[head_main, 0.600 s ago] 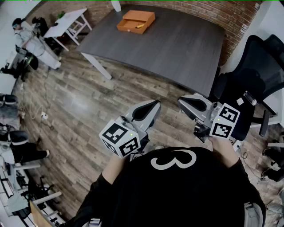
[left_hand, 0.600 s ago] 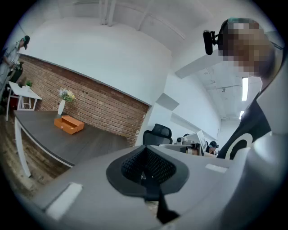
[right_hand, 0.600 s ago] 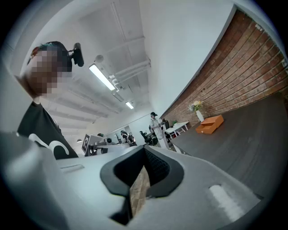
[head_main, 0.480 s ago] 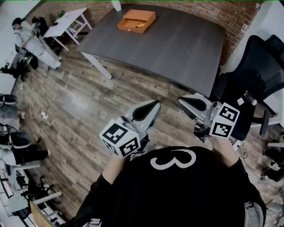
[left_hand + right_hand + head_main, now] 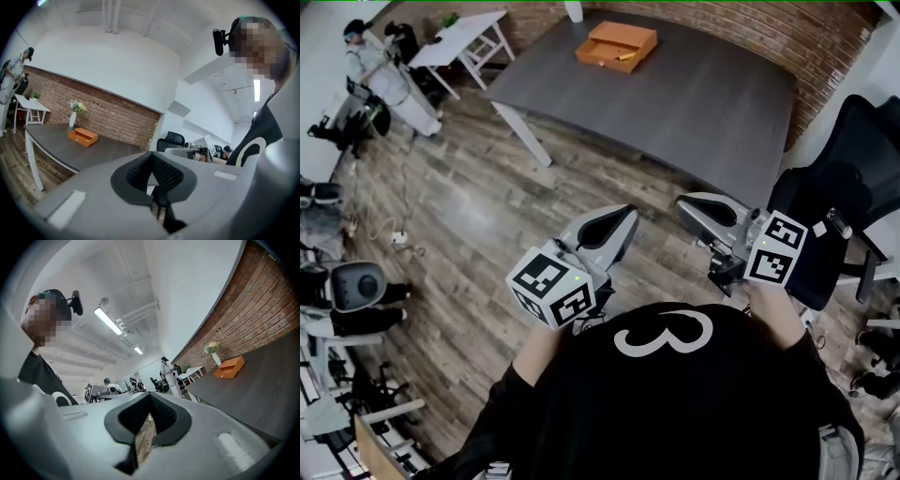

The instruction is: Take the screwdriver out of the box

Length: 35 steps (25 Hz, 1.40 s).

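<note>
An orange box (image 5: 616, 47) lies on the far side of a dark grey table (image 5: 694, 103), with a yellow-handled screwdriver (image 5: 625, 56) showing at its open side. Both grippers are held level in front of the person's chest, above the wooden floor and well short of the table. The left gripper (image 5: 626, 217) is shut and holds nothing. The right gripper (image 5: 685, 203) also has its jaws together with nothing between them. The box (image 5: 82, 136) appears small and distant in the left gripper view, and the box (image 5: 229, 367) is just as far off in the right gripper view.
A black office chair (image 5: 853, 159) stands to the right of the table. A white vase (image 5: 574, 11) sits behind the box by the brick wall. A small white table (image 5: 469, 33) and a standing person (image 5: 380, 75) are at the far left, with equipment (image 5: 356, 291) on the floor.
The head view has shifted, so the table and box sit a little further right and lower in the picture. Both grippers stay shut and in about the same place.
</note>
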Motion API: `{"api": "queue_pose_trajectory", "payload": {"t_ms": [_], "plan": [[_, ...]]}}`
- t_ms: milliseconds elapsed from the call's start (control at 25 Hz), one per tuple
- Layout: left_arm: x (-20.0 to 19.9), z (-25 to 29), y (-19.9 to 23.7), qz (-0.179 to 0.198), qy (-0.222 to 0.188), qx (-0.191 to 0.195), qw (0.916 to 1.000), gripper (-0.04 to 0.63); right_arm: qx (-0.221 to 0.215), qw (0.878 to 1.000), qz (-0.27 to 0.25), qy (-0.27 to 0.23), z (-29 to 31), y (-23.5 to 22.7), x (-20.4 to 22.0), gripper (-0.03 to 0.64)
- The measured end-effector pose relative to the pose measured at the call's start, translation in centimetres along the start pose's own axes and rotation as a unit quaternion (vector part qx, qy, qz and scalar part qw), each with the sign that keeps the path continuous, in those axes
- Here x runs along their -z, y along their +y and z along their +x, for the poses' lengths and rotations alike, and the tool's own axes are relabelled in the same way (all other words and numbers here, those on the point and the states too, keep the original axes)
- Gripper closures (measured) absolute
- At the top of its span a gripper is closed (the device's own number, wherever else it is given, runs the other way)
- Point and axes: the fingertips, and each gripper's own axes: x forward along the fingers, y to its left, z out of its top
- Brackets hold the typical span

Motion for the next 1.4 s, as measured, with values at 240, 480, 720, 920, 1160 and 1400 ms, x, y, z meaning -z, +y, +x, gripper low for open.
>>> {"api": "queue_pose_trajectory", "payload": {"t_ms": [240, 480, 720, 920, 1160, 1400], "plan": [[0.5, -3.0, 2.9, -0.009, -0.001, -0.021, 0.9997, 0.58, -0.011, 1.0, 0.005, 0.01, 3.4, 0.6, 1.5, 0.615], [0.9, -3.2, 5.9, -0.014, 0.0, -0.028, 0.9995, 0.58, -0.019, 1.0, 0.009, 0.018, 6.3, -1.0, 1.8, 0.615], [0.6, -1.0, 11.4, -0.026, 0.002, -0.037, 0.999, 0.578, -0.024, 0.999, 0.02, 0.03, 10.4, -6.0, 1.1, 0.615], [-0.4, 1.2, 19.5, -0.047, 0.011, -0.053, 0.9974, 0.578, -0.028, 0.998, 0.039, 0.043, 16.0, -12.2, -0.1, 0.615], [-4.8, 6.4, 28.1, -0.031, 0.026, -0.038, 0.9984, 0.58, -0.033, 0.997, 0.034, 0.053, 22.7, -20.3, -4.1, 0.615], [-9.3, 10.4, 33.8, 0.014, 0.022, -0.026, 0.9993, 0.581, -0.019, 0.999, 0.008, 0.045, 26.5, -25.4, -9.1, 0.615]]}}
